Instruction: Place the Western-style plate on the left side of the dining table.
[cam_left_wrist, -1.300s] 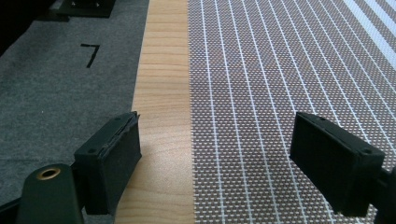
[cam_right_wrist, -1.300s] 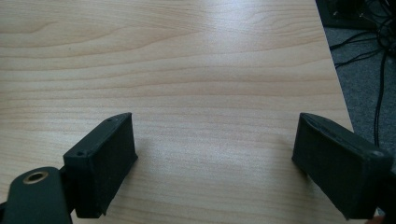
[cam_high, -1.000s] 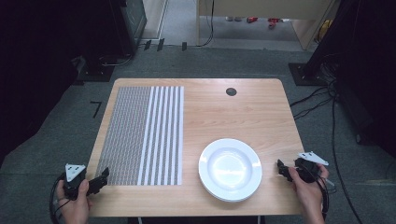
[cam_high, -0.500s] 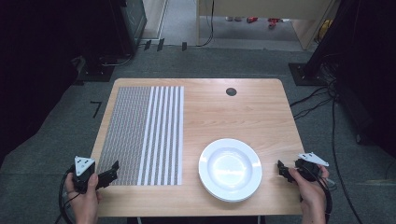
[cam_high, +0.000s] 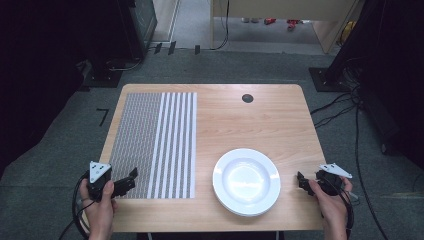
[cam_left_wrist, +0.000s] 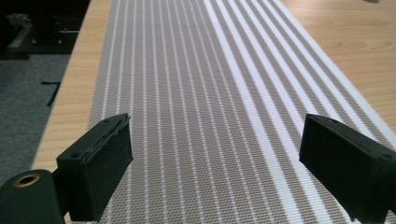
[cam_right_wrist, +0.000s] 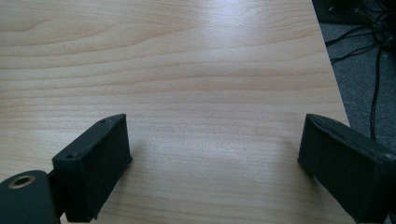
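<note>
— Where's your left hand-held gripper (cam_high: 131, 181)?

— Over the near left corner of the striped placemat (cam_high: 155, 142), jaws spread wide, gripping nothing.

— And your right hand-held gripper (cam_high: 302, 181)?

— Released too, above bare counter (cam_high: 260, 120), just right of the white plate (cam_high: 246, 181).

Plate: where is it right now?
High view: the plate sits at the table's near edge, right of the striped mat, with the right gripper just beyond its right rim.

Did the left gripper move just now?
Yes. The left gripper slid rightward, from beside the wooden table's left edge onto the grey striped woven placemat's near corner.
</note>
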